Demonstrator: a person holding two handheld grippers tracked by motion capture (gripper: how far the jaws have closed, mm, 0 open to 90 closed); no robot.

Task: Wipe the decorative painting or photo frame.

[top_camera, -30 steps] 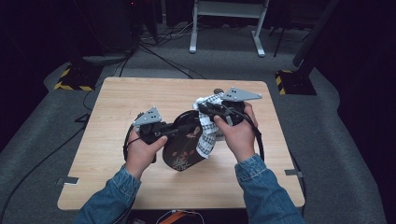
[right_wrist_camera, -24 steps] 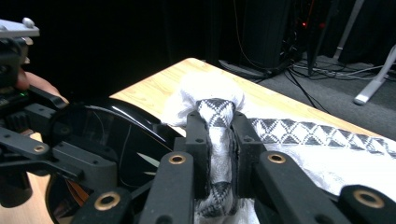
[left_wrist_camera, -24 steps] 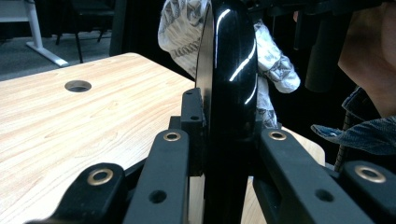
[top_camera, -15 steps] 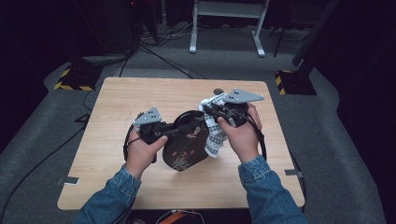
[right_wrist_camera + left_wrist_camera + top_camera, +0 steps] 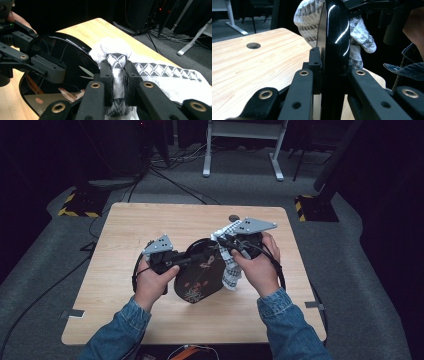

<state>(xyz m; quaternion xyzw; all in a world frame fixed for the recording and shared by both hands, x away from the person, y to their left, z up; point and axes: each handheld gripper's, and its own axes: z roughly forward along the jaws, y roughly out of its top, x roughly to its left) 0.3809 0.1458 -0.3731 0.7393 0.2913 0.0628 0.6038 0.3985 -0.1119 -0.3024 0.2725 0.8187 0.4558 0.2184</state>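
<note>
The left gripper clamped the glossy, stiff, likely slippery plate's rim at 9 o'clock; the right gripper pinched the soft cloth.

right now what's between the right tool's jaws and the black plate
A bunched patterned cloth: the right tool pinches it against the black plate, seen in the right gripper view.

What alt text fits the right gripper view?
The right claw is shut on a bunched white cloth with grey triangle bands, pressed against a glossy black dish. The left claw clamps the dish's rim, above a wooden table.
</note>
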